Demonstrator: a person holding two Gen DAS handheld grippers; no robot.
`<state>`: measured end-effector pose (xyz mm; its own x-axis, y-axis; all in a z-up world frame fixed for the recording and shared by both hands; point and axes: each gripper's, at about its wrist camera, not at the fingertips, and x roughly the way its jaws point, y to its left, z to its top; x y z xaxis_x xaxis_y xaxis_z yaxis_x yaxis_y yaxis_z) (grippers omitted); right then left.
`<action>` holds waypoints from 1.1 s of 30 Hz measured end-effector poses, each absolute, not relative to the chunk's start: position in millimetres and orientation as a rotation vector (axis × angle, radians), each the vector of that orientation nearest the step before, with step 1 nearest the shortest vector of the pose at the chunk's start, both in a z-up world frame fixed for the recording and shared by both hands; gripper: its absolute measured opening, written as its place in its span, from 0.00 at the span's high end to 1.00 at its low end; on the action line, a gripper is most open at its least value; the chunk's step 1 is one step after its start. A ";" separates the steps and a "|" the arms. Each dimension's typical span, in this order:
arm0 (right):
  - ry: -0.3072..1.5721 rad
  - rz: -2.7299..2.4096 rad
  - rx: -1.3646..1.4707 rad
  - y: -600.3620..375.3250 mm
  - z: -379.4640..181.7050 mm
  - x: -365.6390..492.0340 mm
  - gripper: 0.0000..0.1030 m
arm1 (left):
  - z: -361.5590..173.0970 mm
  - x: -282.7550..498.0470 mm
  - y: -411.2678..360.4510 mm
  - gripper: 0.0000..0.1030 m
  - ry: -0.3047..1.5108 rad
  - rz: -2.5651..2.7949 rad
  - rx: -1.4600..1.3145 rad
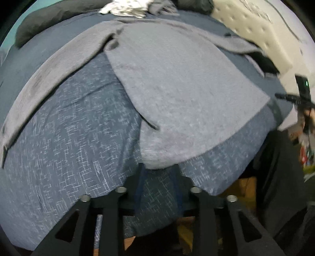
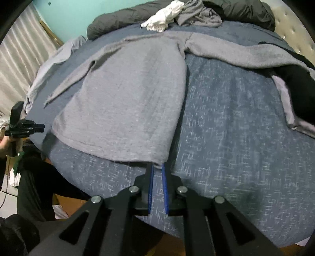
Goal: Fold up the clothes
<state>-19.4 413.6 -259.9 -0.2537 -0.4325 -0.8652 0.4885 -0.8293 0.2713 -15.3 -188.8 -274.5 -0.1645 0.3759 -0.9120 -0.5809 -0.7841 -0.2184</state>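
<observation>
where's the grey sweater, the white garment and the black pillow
grey sweater [image 2: 128, 102]: right wrist view, middle of its body
white garment [image 2: 163, 18]: right wrist view, centre of the crumpled heap
black pillow [image 2: 118, 19]: right wrist view, its upper surface

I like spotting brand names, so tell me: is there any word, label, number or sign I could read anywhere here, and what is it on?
None can be read.
Grey sweater on the blue bedspread: no tag, print or logo shows.
White cloth by the dark pillows: a dark pattern, too blurred to tell if it is lettering.
Padded headboard: a dark smear near its top, too blurred to read.
Black device at the edge: only a green light, no text.
</observation>
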 end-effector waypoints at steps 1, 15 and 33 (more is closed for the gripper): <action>0.041 -2.122 1.434 415.1 -259.4 -23.1 0.86 | -275.3 -18.2 -189.7 0.61 0.208 2.004 -1.490; -0.063 -2.111 1.602 377.9 -303.0 -54.3 0.67 | -316.2 -44.8 -158.9 0.83 0.097 1.963 -1.575; 0.078 -2.078 1.455 381.6 -206.3 -18.8 0.97 | -221.9 -12.2 -203.5 0.97 0.025 1.998 -1.455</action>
